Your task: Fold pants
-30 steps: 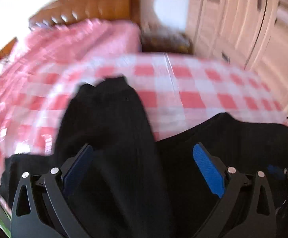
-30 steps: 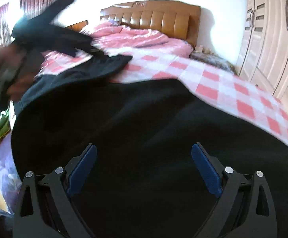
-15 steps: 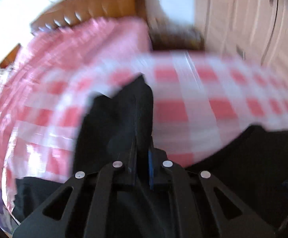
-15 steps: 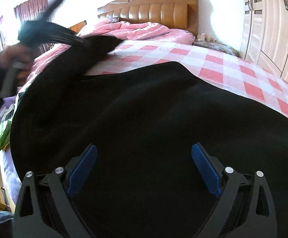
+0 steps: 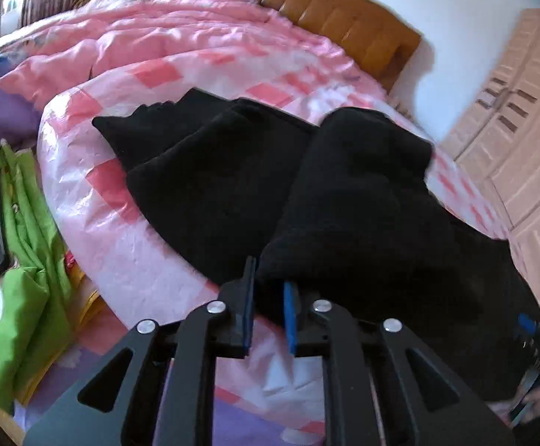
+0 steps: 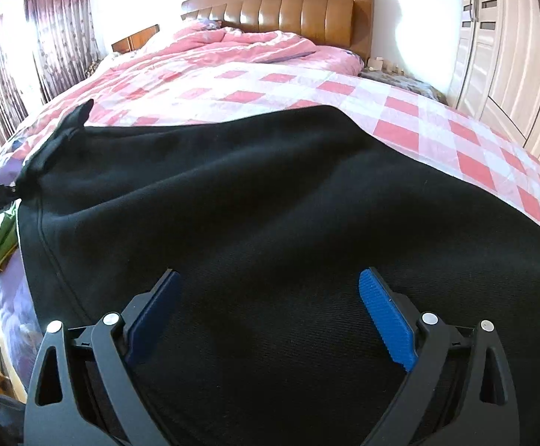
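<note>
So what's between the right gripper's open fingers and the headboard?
Right wrist view: black pants under the right gripper, then checkered cover, pink quilt, headboard.

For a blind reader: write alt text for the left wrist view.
The left gripper is clamped on a bunched edge of black pants, which lie across a pink-and-white checked bedsheet. Behind are a pink duvet and wooden headboard.

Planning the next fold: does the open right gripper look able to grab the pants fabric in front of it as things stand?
Probably yes. The right gripper is open, with the black pants spread directly between and beyond its fingers and nothing lying on top. The left gripper pinches the pants far off at the other edge.
</note>
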{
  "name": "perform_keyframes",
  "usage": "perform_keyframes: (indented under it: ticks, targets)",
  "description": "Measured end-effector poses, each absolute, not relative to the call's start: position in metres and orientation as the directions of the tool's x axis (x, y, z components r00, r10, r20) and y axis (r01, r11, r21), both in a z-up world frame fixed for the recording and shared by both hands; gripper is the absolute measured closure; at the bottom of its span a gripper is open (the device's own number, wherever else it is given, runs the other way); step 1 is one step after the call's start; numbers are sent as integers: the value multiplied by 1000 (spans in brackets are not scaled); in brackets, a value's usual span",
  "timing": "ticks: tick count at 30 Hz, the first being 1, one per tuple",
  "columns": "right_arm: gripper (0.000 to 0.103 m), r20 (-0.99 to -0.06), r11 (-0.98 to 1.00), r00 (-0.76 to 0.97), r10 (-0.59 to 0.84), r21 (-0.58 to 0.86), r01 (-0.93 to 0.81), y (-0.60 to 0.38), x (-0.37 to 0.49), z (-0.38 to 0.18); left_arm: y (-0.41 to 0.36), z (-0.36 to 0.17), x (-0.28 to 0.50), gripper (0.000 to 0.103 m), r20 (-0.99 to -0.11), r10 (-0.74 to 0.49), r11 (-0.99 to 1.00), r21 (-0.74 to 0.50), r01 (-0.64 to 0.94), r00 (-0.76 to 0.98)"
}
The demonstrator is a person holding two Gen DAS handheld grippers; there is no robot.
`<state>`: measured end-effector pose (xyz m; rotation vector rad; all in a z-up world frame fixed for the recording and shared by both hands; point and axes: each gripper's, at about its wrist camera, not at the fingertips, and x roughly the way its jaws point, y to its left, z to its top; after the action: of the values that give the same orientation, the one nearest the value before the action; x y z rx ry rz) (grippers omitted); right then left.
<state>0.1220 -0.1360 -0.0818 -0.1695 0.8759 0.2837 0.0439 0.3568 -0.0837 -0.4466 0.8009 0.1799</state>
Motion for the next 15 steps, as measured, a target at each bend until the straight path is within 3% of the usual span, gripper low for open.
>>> perform_keyframes:
  ticks: [2, 3, 4, 5, 7, 11, 15]
  targets:
    - [10, -779, 950, 605, 161, -43, -308, -134, 121, -83, 354, -78, 41, 67, -726, -13, 903, -305, -304, 688]
    - [10, -781, 951, 605, 153, -51, -306, -133, 121, -83, 352, -72, 38, 41, -727, 17, 909, -275, -314, 686]
    - [10, -782, 951, 606, 147, -57, -304, -132, 118, -83, 346, -60, 30, 33, -718, 113, 921, -185, -344, 687]
    - [10, -784, 951, 605, 138, -66, -302, -131, 118, -83, 334, -48, 27, 32, -694, 170, 934, -113, -339, 699]
    - [10, -786, 951, 605, 131, -72, -300, -129, 119, -84, 309, -26, 21, 15, -647, 178, 966, -29, -257, 742]
    - [10, -788, 952, 601, 134, -66, -299, -131, 120, -86, 257, -17, 47, 12, -647, 160, 985, 158, -74, 746]
    - [10, -786, 952, 602, 141, -61, -301, -133, 121, -86, 225, -43, 90, 13, -729, 135, 963, 257, 86, 671]
